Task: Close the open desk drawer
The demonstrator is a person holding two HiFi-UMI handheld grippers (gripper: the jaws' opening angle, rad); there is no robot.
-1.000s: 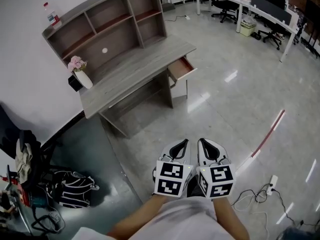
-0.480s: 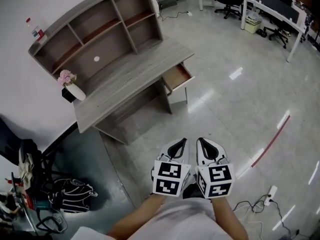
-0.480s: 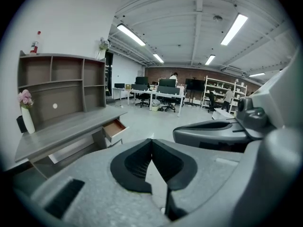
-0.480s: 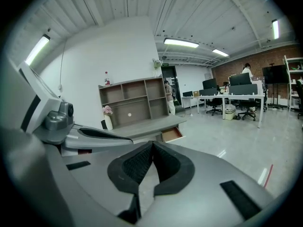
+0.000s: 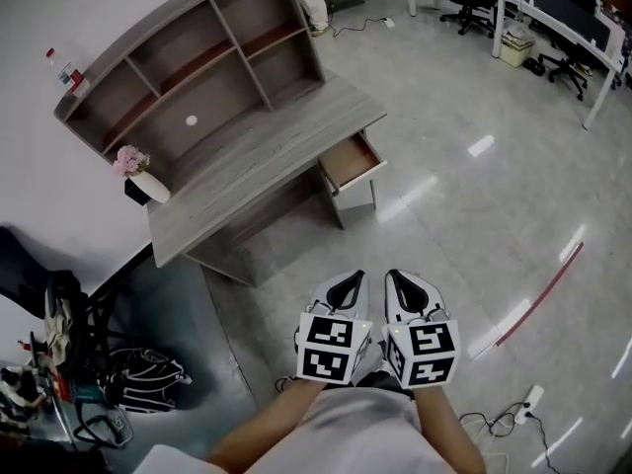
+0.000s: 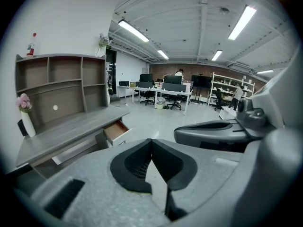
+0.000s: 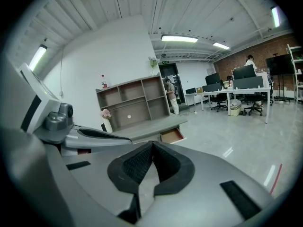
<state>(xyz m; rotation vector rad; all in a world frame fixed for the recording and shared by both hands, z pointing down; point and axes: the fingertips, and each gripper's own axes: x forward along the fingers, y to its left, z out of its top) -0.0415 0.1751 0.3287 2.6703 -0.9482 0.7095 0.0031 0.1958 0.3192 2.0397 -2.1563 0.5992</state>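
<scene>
1. Left gripper (image 5: pixel 355 280) and right gripper (image 5: pixel 393 277), grey-white with black-and-white marker cubes, are side by side close to the body; both pairs of jaws are together tip to tip with nothing between them
2. Glossy pale grey tiled floor (image 5: pixel 464 196): the straight path to the desk is bare; a red floor stripe (image 5: pixel 538 294) lies off right and a black backpack (image 5: pixel 143 373) off left, neither in the way
3. Task's thing: the open brown wooden drawer with a white front (image 5: pixel 351 161) juts from the right end of the grey wood-grain desk (image 5: pixel 257 156), just under the top and well apart from both grippers; its inside looks empty
4. Judgement: the step in hand is the approach. Arrive square to the drawer front, set the closed jaw tips on the middle of the front, and push straight along the runners; an off-centre push may skew and jam it
5. Desk top mostly bare; a white vase of pink flowers (image 5: pixel 148 184) stands at the left end, against the shelf unit
6. Far: white office tables with black chairs (image 5: pixel 533 8)
</scene>
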